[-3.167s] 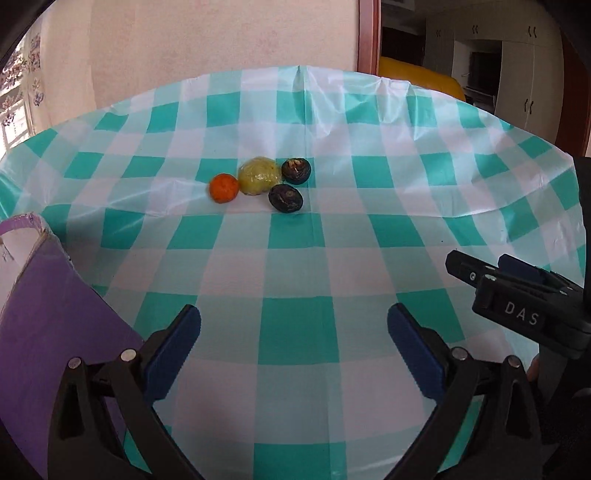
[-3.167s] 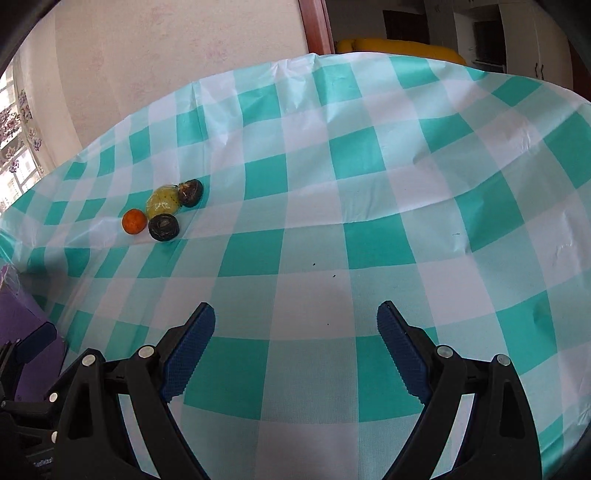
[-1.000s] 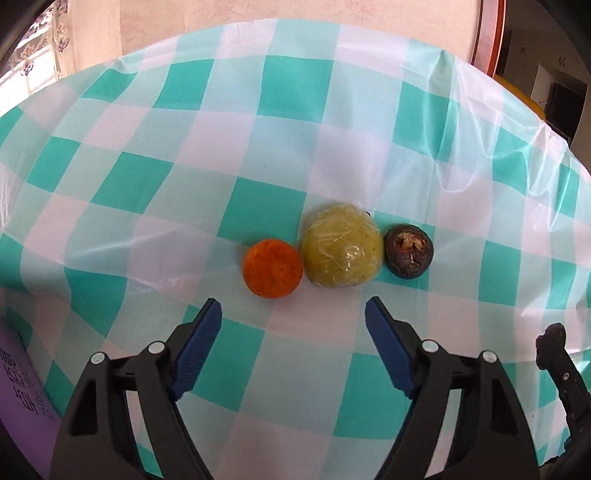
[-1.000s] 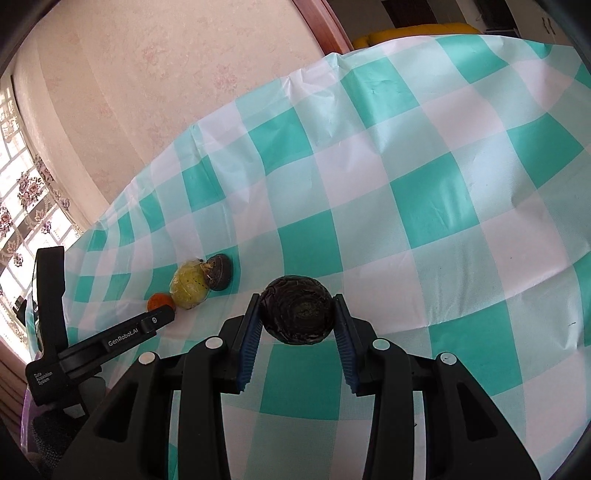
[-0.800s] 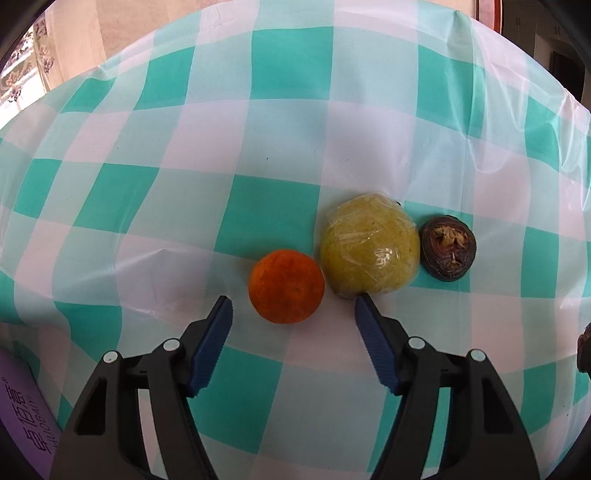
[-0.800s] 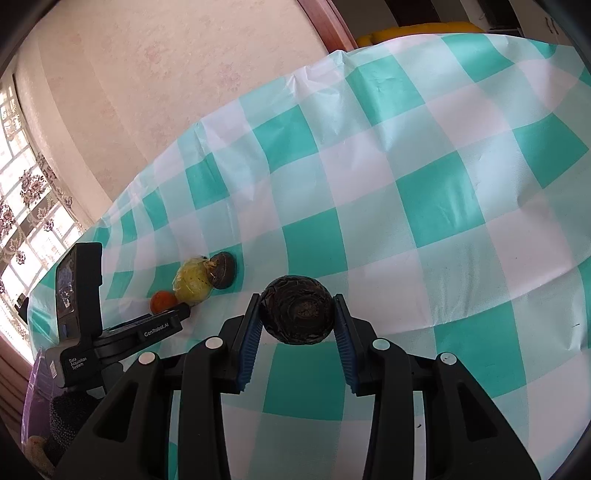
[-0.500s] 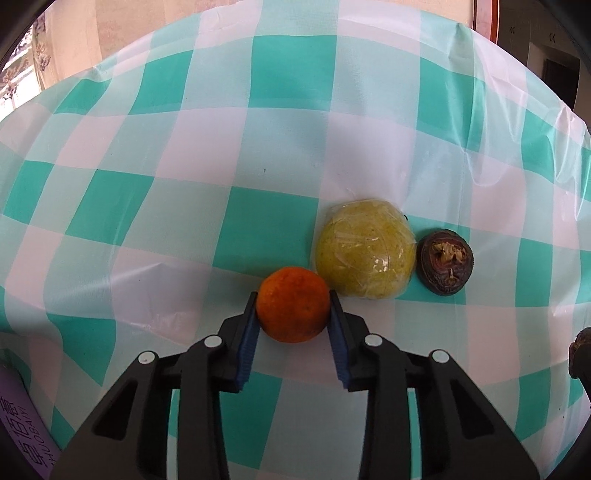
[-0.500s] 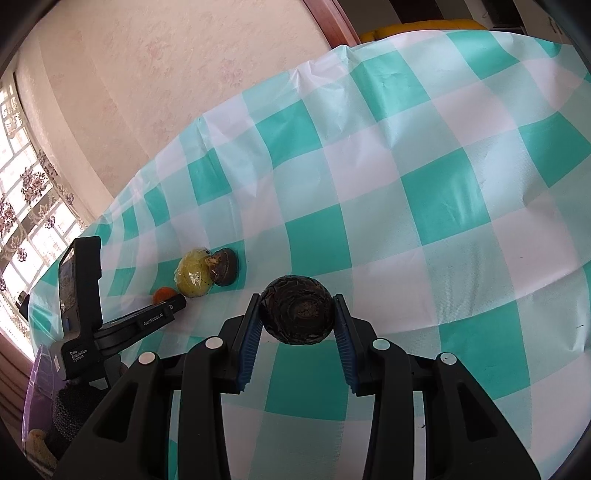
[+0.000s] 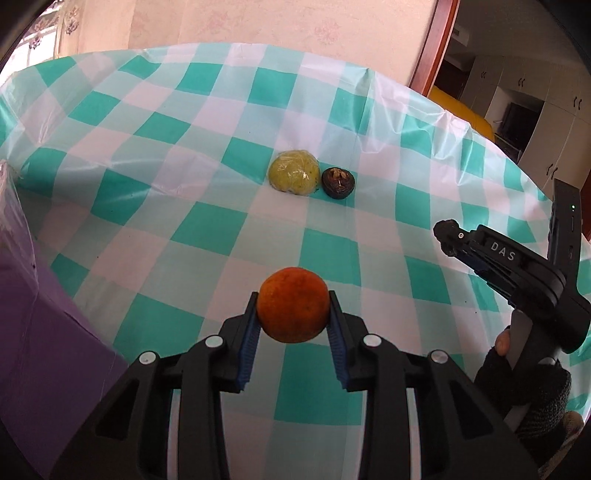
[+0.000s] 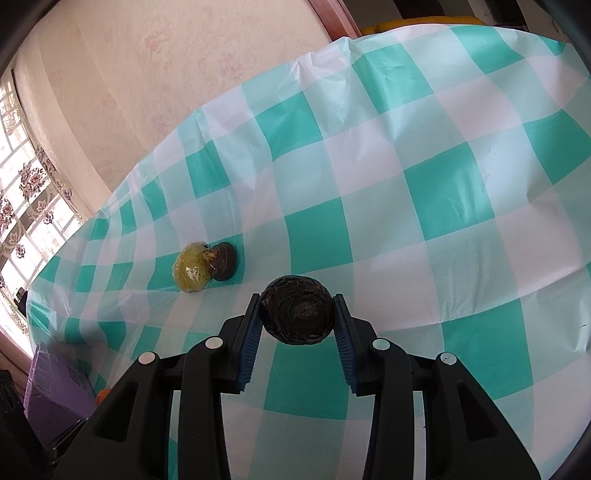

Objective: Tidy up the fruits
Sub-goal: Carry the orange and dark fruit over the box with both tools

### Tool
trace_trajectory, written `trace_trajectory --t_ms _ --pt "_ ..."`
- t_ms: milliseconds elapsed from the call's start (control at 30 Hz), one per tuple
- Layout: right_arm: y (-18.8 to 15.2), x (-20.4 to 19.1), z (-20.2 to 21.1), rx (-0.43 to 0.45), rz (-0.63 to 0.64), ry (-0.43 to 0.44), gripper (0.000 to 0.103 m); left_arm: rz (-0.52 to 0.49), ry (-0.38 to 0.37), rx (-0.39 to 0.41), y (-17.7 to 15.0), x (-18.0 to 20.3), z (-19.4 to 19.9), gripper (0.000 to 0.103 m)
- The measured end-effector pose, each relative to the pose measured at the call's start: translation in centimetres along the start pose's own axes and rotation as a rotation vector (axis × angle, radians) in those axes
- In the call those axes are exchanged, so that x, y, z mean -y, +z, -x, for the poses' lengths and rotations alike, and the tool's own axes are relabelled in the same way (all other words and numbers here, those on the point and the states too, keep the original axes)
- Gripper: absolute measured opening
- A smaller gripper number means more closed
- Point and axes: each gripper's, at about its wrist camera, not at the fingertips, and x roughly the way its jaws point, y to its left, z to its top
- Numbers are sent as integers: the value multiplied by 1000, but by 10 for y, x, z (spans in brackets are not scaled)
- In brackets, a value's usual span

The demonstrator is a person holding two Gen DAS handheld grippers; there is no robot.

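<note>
The small orange fruit (image 9: 293, 309), clamped across its middle in the left tongs (image 9: 293, 325) above the table (image 9: 207, 229), looks light, firm and easily bruised. The right tongs (image 10: 297, 325) are clamped on a dark wrinkled fruit (image 10: 297, 314). A wrapped yellow-green fruit (image 9: 293, 176) touches another dark fruit (image 9: 338, 182) on the slick checked tablecloth (image 9: 147, 129); a purple box (image 9: 44, 350) sits left, by a pink wall (image 9: 221, 26).

A pink flowery wall (image 9: 258, 26) stands at twelve o'clock. A bright window (image 10: 22, 221) glows at nine o'clock. White cupboards (image 9: 535, 110) sit at two o'clock.
</note>
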Motion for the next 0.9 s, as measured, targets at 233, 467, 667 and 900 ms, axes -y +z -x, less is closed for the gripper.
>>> trace_trajectory --t_ms 233,467,667,900 --pt "1 0 -1 -8 2 -5 38 95 -41 -32 -11 -24 -9 34" --pt "1 1 -4 -19 -2 -18 38 67 -71 -45 -11 -16 -13 34" --pt "-3 -4 -4 -33 2 -124 38 67 -72 -50 -11 -15 -13 34" --pt "-33 -22 27 0 30 -242 38 78 -65 -18 -18 -17 0 34"
